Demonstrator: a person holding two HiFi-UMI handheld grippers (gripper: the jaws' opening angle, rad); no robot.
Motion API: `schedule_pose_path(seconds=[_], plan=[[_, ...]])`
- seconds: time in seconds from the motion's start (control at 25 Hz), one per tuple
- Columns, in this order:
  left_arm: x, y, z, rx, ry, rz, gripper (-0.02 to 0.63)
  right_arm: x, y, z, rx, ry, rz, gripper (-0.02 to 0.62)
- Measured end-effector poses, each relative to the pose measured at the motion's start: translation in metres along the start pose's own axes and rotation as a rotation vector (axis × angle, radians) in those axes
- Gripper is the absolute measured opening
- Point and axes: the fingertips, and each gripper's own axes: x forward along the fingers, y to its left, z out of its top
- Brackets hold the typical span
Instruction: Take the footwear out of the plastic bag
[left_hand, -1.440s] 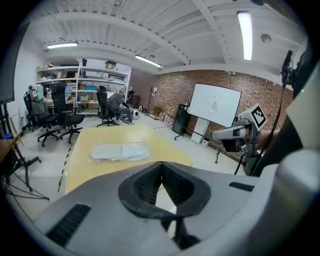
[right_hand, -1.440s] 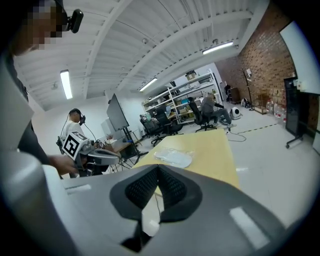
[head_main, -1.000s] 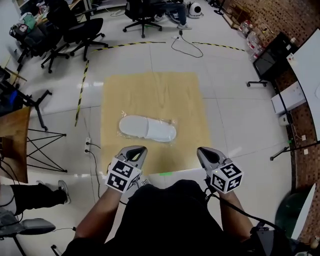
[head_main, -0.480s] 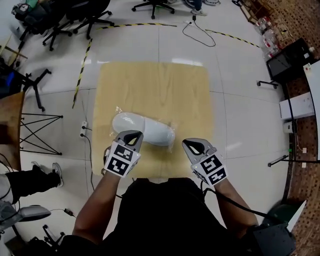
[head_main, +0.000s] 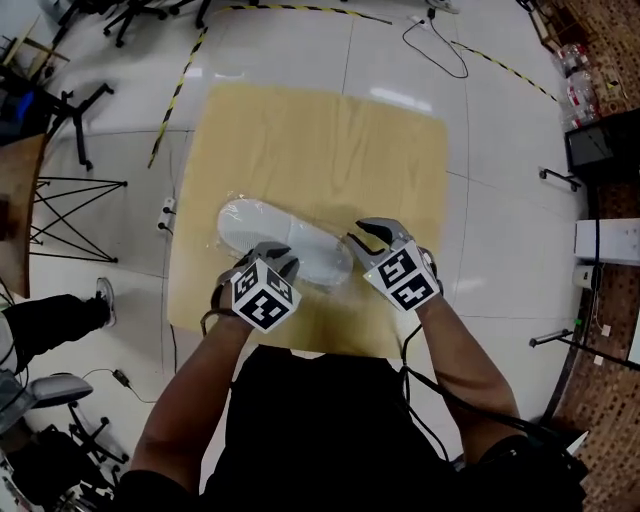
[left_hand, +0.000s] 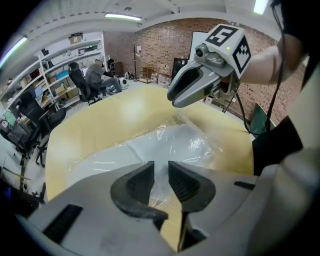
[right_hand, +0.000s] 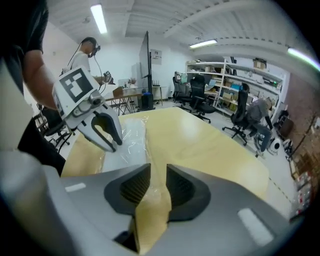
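A pair of white slippers sealed in a clear plastic bag (head_main: 285, 240) lies on the pale wooden board (head_main: 320, 140). My left gripper (head_main: 273, 252) hovers over the bag's near edge. Its jaws have just been opening and stand a little apart, with the bag (left_hand: 170, 145) showing through the gap and nothing pinched. My right gripper (head_main: 366, 236) is at the bag's right end, jaws also just opened, with only bare board between them. In the left gripper view the left gripper (left_hand: 161, 172) faces the right gripper (left_hand: 182, 92). In the right gripper view the right gripper (right_hand: 157, 175) faces the left gripper (right_hand: 107, 135).
The board sits on a white tiled floor. Office chairs (head_main: 150, 8) and a black cable (head_main: 440, 45) lie beyond it. A folding stand (head_main: 70, 210) and a power strip (head_main: 166, 212) are at the left, near a person's shoe (head_main: 104, 295). A monitor stand (head_main: 600, 150) is at the right.
Both grippers have moved forward and down from near my body to the bag. Their jaws, shut before, now stand apart. The head view has tilted further down.
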Motion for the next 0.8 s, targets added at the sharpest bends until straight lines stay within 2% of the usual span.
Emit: schedule_pose_path(seconds=[0.08, 0.16, 0.28, 0.44, 0.56, 0.6, 0.68, 0.72, 0.8], plan=[[0.0, 0.0, -0.001, -0.004, 0.006, 0.001, 0.091, 0.007, 0.001, 0.002, 0.069, -0.013, 0.04, 0.098], [0.0, 0.002, -0.003, -0.008, 0.013, 0.002, 0.089, 0.01, 0.004, -0.001, 0.091, 0.011, 0.046, 0.085], [0.0, 0.003, -0.006, -0.025, 0.014, 0.002, 0.086, 0.005, 0.012, -0.009, 0.064, 0.026, 0.036, 0.002], [0.001, 0.006, -0.006, -0.058, -0.003, -0.002, 0.078, -0.011, 0.016, -0.022, 0.06, 0.015, 0.018, 0.001], [0.0, 0.005, -0.006, -0.062, -0.012, 0.004, 0.072, -0.025, 0.012, -0.03, 0.107, -0.02, -0.017, 0.002], [0.001, 0.005, -0.006, -0.059, -0.011, 0.005, 0.072, -0.025, 0.012, -0.029, 0.138, -0.036, -0.018, 0.019], [0.001, 0.004, -0.007, -0.053, -0.007, 0.005, 0.072, -0.014, 0.013, -0.028, 0.187, -0.036, 0.009, 0.165], [0.001, 0.005, -0.006, -0.049, -0.004, 0.004, 0.072, -0.006, 0.014, -0.028, 0.186, -0.017, 0.024, 0.198], [0.001, 0.005, -0.003, -0.041, 0.001, 0.005, 0.072, 0.011, 0.015, -0.027, 0.141, 0.021, 0.039, 0.183]])
